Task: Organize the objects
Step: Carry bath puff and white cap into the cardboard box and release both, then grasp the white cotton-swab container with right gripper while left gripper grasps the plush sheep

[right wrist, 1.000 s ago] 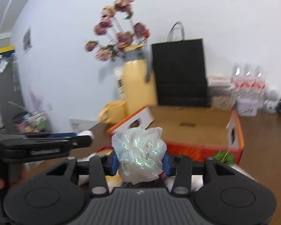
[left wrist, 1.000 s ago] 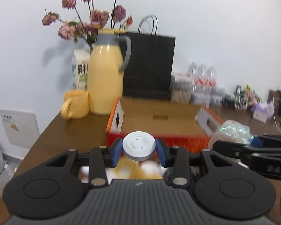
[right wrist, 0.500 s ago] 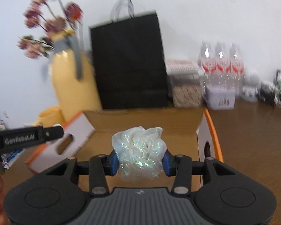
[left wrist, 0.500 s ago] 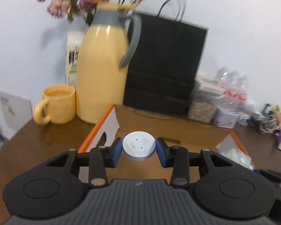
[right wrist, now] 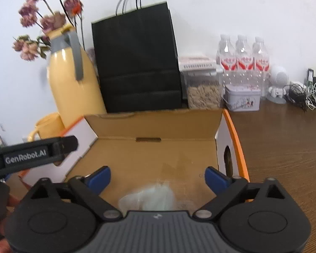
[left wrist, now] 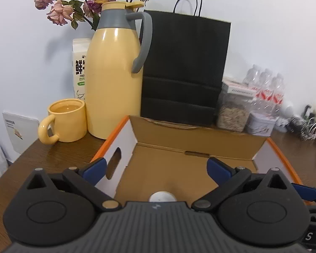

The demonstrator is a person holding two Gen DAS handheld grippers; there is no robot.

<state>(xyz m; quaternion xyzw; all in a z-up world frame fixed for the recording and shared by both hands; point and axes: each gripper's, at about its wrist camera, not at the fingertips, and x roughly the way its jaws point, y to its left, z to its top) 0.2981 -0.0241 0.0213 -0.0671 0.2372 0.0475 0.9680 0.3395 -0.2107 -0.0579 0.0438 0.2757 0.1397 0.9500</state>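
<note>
- The left gripper (left wrist: 155, 168) hangs over the open cardboard box (left wrist: 191, 141); its jaws are opening, and the white round disc (left wrist: 162, 196) lies free on the box floor below them.
- The right gripper (right wrist: 157, 178) is opening too; the blurred iridescent plastic wad (right wrist: 149, 198) sits loose inside the box (right wrist: 155, 124), gripped by nothing.
- Two objects look delivered; whether more remain on the desk (right wrist: 284, 137) is not visible.
- Legible writing: "GenRobot.AI" on the other gripper's arm (right wrist: 25, 158); the milk carton (left wrist: 80, 67) carries print too cut off to read.

- A plain white wall (left wrist: 263, 10) fills twelve o'clock, evenly lit.
- A dark brown wooden table (right wrist: 284, 147) stretches toward three o'clock.
</note>
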